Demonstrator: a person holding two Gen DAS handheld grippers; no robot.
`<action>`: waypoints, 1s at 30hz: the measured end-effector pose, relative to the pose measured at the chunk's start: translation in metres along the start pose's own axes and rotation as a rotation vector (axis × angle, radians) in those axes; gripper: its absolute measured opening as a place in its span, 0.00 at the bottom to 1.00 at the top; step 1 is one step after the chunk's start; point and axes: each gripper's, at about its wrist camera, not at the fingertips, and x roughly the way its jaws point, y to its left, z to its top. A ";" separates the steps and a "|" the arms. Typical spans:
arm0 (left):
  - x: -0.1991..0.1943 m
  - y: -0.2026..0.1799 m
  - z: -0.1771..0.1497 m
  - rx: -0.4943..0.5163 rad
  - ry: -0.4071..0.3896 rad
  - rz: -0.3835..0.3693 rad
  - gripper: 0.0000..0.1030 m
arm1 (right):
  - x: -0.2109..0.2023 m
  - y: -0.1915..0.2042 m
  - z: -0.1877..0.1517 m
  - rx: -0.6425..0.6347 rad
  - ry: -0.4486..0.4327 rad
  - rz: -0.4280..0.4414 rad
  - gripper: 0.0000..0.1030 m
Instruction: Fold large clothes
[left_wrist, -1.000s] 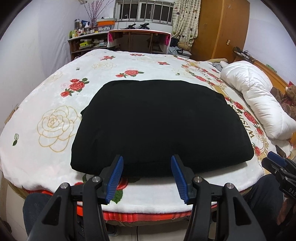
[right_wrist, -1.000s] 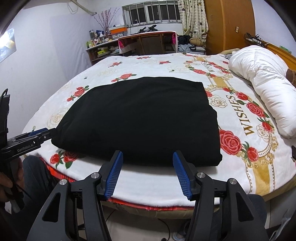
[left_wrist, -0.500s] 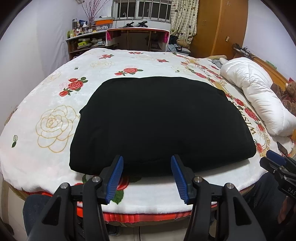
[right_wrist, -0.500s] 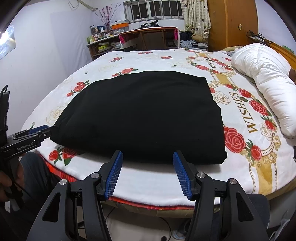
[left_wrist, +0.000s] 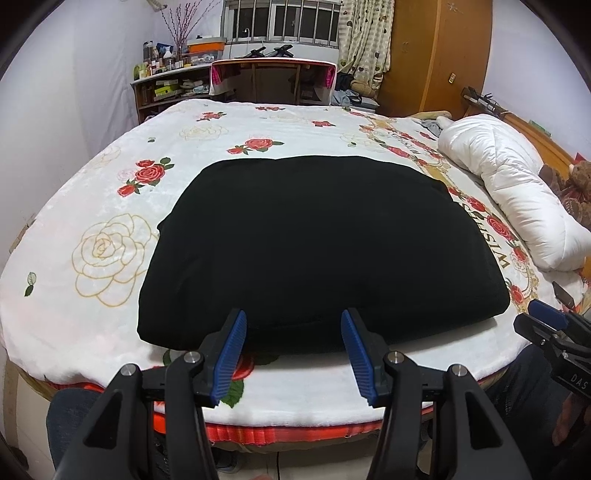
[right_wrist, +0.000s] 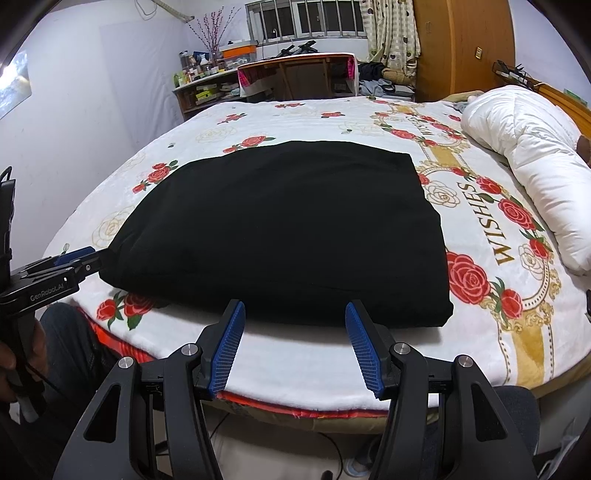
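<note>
A large black garment (left_wrist: 321, 251) (right_wrist: 288, 229) lies folded into a flat, rough rectangle on the rose-patterned bedspread (left_wrist: 110, 240) (right_wrist: 480, 221). My left gripper (left_wrist: 292, 317) hovers open at the garment's near edge, toward its left half, with nothing between the blue pads. Over the right half of that same edge my right gripper (right_wrist: 295, 308) is open and empty too. Each view catches the other gripper at its side: the right gripper (left_wrist: 546, 321) by the garment's near right corner, the left gripper (right_wrist: 77, 258) by its near left corner.
A rolled white duvet (left_wrist: 517, 192) (right_wrist: 528, 166) lies along the right side of the bed, with a teddy bear (left_wrist: 580, 173) beyond it. A desk (left_wrist: 273, 77) and cluttered shelves (left_wrist: 166, 85) stand past the far edge. Dark trouser legs (right_wrist: 74, 350) show below the near edge.
</note>
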 end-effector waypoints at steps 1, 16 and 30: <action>0.000 0.000 0.000 -0.004 0.002 -0.004 0.54 | 0.000 0.000 0.000 0.000 0.000 0.001 0.55; 0.000 -0.001 0.000 0.003 -0.003 -0.016 0.54 | 0.000 0.000 0.000 0.002 0.000 -0.001 0.55; 0.001 -0.001 0.000 0.002 0.006 -0.007 0.54 | 0.000 0.000 0.000 0.001 0.000 -0.001 0.55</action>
